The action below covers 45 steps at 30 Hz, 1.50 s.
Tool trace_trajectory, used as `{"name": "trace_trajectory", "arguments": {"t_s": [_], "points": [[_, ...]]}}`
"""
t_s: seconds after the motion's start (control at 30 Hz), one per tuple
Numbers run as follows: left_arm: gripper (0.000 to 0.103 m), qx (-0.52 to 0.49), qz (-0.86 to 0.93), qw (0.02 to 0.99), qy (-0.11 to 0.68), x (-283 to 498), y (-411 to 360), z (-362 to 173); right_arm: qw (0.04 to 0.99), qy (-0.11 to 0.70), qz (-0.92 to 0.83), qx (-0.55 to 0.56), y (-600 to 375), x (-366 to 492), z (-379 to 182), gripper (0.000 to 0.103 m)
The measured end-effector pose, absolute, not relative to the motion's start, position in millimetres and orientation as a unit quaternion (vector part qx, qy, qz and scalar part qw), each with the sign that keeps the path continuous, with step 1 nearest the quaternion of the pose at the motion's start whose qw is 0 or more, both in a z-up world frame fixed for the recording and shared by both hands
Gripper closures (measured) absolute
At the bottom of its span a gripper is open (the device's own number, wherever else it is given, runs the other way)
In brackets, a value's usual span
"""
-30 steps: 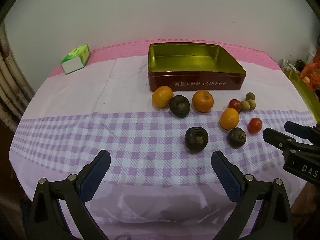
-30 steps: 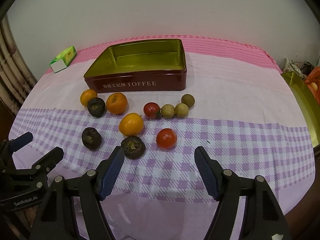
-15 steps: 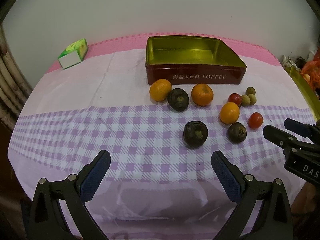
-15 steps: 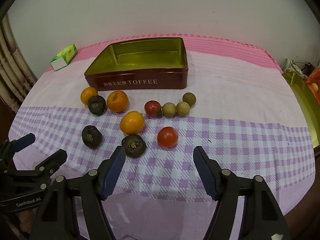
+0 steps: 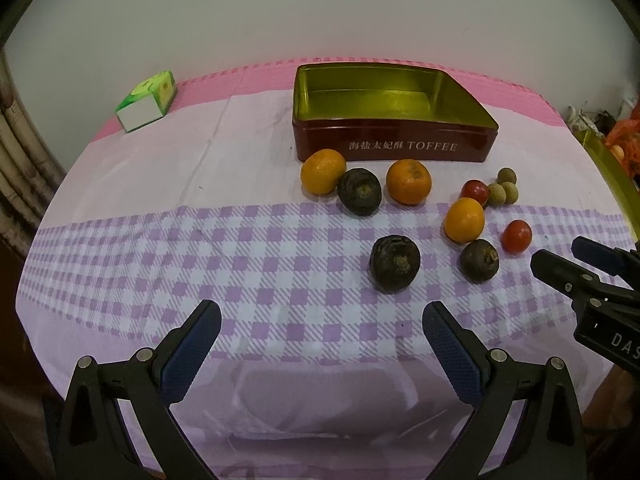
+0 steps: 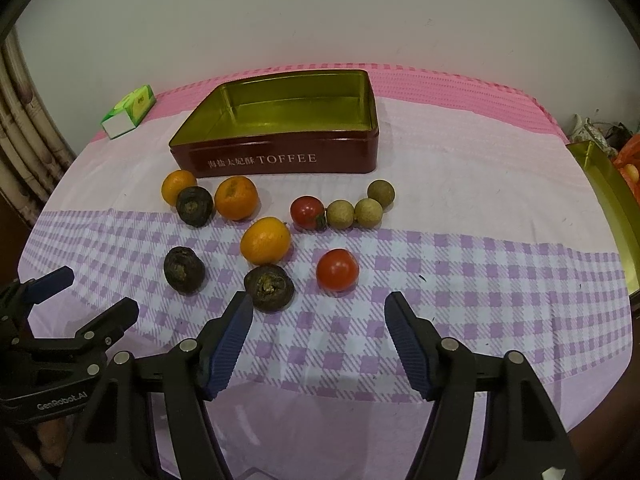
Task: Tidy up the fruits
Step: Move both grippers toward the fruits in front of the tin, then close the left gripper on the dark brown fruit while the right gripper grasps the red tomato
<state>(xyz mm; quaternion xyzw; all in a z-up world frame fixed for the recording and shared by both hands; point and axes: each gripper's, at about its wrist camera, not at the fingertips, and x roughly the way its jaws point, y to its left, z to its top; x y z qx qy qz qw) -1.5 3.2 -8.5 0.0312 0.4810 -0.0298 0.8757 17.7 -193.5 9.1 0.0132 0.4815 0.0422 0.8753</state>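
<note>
Dark red rectangular TOFFEE tin [image 6: 280, 160] empty, loose fruit in front on checked purple cloth [image 6: 480, 264], left gripper [image 5: 320, 320] wide, nothing between, right gripper [image 6: 318, 312] wide, jaws closing, nothing between.

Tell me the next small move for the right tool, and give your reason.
Probably ease the right tool forward over the red tomato. Its jaws are closing with nothing between them, the tomato lies just ahead of the gap, and the toffee tin is empty.

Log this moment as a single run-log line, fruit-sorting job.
stage: pre-grasp | toffee tin: empty | fruit: all on tablecloth | left gripper: open, empty | right gripper: jaws closing, nothing between | nearest: dark fruit
</note>
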Motion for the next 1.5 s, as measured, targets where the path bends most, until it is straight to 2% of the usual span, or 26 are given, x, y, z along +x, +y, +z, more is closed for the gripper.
{"name": "trace_trajectory", "arguments": {"t_s": [0.6,0.8,1.0,1.3,1.5], "points": [[0.004,0.030,-0.040,0.871,0.488,1.1,1.4,-15.0,0.869,0.493,0.042,0.019,-197.8,19.8,1.6,0.040],[0.010,0.029,-0.047,0.867,0.495,4.0,-0.5,-20.2,0.867,0.497,0.034,0.017,-204.1,23.3,-2.0,0.043],[0.022,0.022,-0.058,0.862,0.503,9.4,-0.8,-27.2,0.861,0.507,0.025,0.017,-209.6,28.2,-10.9,0.048],[0.027,0.015,-0.074,0.853,0.516,21.3,-1.8,-37.9,0.849,0.527,0.037,0.021,-207.0,37.5,-27.6,0.057],[0.029,0.012,-0.089,0.849,0.521,32.5,-6.8,-42.6,0.843,0.536,0.043,0.020,-204.8,46.3,-36.2,0.057]]}}
